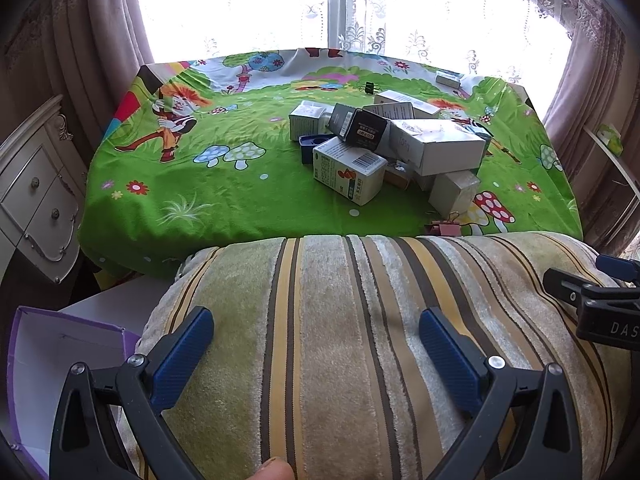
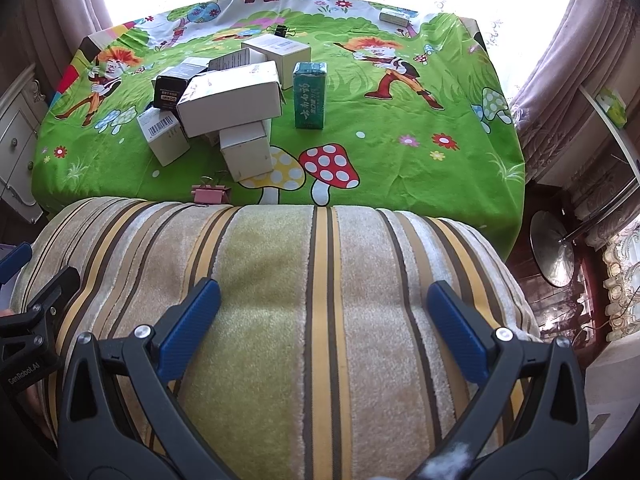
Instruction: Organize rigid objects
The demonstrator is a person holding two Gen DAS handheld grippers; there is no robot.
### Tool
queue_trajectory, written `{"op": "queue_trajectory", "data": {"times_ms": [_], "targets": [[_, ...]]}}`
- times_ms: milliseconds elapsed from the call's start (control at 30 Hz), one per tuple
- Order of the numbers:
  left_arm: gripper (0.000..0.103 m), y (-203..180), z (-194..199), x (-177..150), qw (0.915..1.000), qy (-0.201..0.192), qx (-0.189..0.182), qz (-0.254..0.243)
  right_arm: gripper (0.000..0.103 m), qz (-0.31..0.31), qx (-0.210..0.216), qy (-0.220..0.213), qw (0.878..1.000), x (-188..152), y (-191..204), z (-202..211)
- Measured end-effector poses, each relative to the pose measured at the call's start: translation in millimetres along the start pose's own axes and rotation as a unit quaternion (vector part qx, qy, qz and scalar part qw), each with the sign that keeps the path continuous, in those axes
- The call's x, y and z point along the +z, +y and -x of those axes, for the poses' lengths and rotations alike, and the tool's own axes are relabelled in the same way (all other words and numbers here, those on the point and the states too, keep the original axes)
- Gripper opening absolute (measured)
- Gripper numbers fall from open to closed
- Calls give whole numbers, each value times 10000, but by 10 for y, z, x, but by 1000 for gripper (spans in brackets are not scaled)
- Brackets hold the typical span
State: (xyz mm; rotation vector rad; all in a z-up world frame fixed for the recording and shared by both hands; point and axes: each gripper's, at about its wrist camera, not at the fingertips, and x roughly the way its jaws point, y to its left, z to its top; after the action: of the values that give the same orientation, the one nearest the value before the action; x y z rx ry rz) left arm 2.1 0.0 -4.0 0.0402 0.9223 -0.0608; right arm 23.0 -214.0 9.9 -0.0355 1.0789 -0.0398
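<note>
A heap of small cardboard boxes (image 1: 384, 144) lies on the table with the green cartoon cloth (image 1: 240, 184); in the right wrist view the heap (image 2: 228, 100) sits left of centre. A black box (image 1: 360, 126) lies on top, beside a large white box (image 2: 230, 98). A teal box (image 2: 310, 94) stands upright apart. A small white box (image 2: 394, 16) lies at the far right. My left gripper (image 1: 316, 336) is open and empty above a striped cushion (image 1: 340, 340). My right gripper (image 2: 324, 312) is open and empty above the same cushion (image 2: 280, 300).
A pink binder clip (image 2: 212, 194) lies at the table's near edge, a black one (image 2: 282, 31) at the far side. An open purple-edged box (image 1: 52, 360) sits low left. A white dresser (image 1: 36, 196) stands left, curtains and shelves right.
</note>
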Motion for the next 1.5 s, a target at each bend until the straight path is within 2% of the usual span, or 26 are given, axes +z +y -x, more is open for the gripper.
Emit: {"op": "queue_trajectory", "data": {"times_ms": [467, 933, 1200, 1500], "targets": [[103, -43, 4, 7, 9998, -13, 155, -105, 103, 51, -32, 37, 10000, 24, 16, -44], [103, -62, 9, -4, 9997, -30, 205, -136, 103, 69, 384, 302, 9988, 75, -76, -36], [103, -66, 18, -1, 9996, -31, 234, -146, 103, 118, 549, 52, 9984, 41, -99, -2], [103, -60, 17, -3, 9997, -29, 215, -124, 103, 166, 473, -81, 9987, 37, -80, 36]]}}
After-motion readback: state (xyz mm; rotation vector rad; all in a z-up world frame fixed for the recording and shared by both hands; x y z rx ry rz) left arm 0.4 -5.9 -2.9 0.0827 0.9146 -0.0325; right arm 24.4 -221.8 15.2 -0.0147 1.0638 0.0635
